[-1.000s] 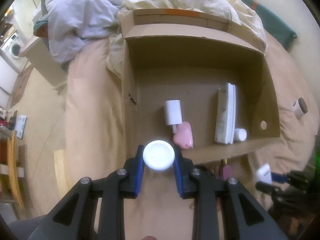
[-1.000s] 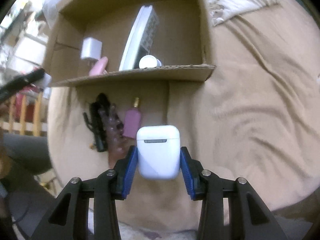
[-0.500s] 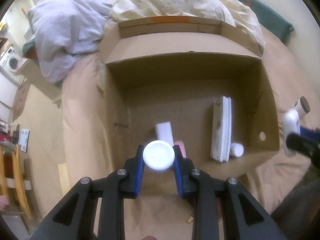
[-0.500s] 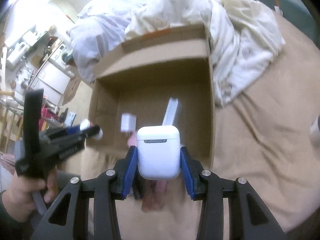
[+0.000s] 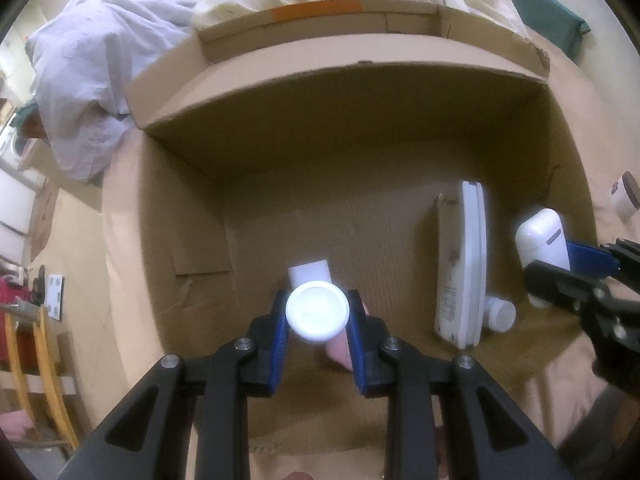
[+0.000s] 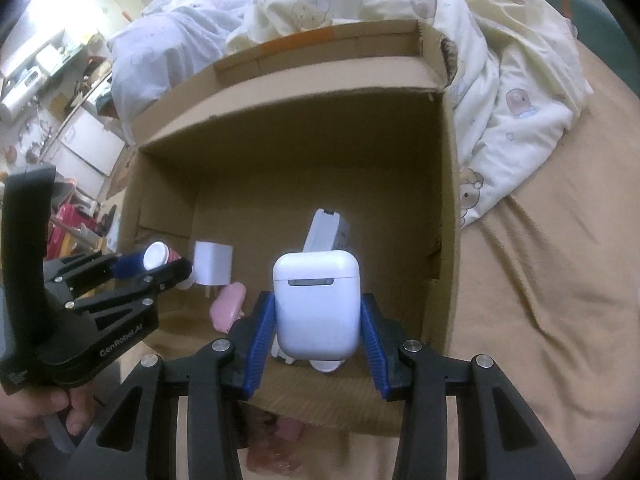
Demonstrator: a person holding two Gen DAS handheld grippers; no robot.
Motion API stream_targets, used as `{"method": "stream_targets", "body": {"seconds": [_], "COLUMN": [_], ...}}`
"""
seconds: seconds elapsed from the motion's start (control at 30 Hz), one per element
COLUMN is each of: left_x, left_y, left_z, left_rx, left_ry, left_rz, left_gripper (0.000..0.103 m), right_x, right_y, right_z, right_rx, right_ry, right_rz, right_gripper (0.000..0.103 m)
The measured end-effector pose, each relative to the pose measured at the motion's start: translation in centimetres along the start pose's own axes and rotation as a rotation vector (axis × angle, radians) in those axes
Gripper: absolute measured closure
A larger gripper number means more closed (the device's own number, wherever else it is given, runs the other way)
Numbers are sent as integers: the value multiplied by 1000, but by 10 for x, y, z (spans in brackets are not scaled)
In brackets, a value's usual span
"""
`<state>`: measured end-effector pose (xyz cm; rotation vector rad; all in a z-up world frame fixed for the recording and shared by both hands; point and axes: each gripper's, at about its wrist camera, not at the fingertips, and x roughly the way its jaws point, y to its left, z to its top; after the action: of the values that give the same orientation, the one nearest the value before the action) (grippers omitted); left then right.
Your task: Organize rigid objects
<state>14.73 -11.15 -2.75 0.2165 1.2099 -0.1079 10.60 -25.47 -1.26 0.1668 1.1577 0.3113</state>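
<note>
Cardboard box (image 5: 360,152) lies directly under both tongs: left tongs (image 5: 318,316) grasp a white-capped bottle (image 5: 317,311), right tongs (image 6: 318,320) grasp an earbud case (image 6: 316,304).

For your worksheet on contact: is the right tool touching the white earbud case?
Touching. The right wrist view shows the right tool with both blue pads pressed against the sides of the white earbud case, no gap.
</note>
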Motion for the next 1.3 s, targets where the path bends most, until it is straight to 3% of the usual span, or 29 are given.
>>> {"method": "stream_targets", "body": {"seconds": [0.5,0.57,0.6,0.63,0.77,0.83,1.3], "left_x": [6,6,6,5,-1,-4,-1], "left_y": [0,0,-1,0,-1,0,8], "left_z": [2,2,2,1,2,2,3], "left_rx": [0,0,-2,-8,-10,-14,-60], "left_ry": [-20,-15,-13,-13,-32,-44,-21], "left_rz": [22,27,22,11,-3,-1,-2], "left_gripper": [79,67,38,16,15,15,14], "right_x": [18,17,16,13,-3,-9,-10], "right_y": [6,5,4,3,-1,-4,-4], "right_z": [4,5,6,6,11,13,14], "right_rx": [-25,-21,-13,-3,36,48,54], "right_ry": [-1,-8,-14,-26,-96,-121,-134], "right_rz": [-64,-53,-47,-37,37,53,27], "right_gripper": [58,57,51,38,21,1,0]}}
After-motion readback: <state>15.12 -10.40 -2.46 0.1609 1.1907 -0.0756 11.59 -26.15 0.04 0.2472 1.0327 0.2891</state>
